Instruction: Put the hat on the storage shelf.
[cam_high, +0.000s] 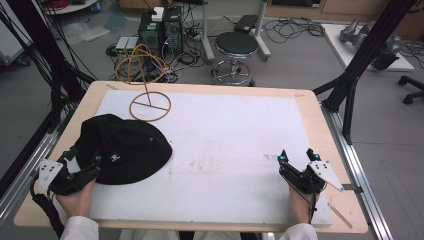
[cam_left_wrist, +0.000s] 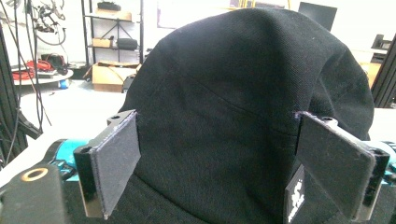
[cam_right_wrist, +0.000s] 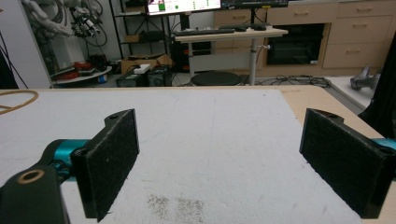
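- The white rectangular foam mat (cam_high: 225, 150) covers most of the wooden table; everything is placed against it.
- A black fabric bucket hat (cam_high: 125, 147) lies crown-up on the mat's near-left part, presumably laid out for picking up.
- A thin wooden ring stand (cam_high: 150, 102) sits at the mat's far-left edge, possibly meant to receive the hat.
- The left gripper (cam_high: 92, 167) sits at the hat's near brim, jaws spread wide either side of the crown, gripping nothing.
- The right gripper (cam_high: 298, 156) rests on the mat's near-right part, jaws spread, empty, seemingly idle.
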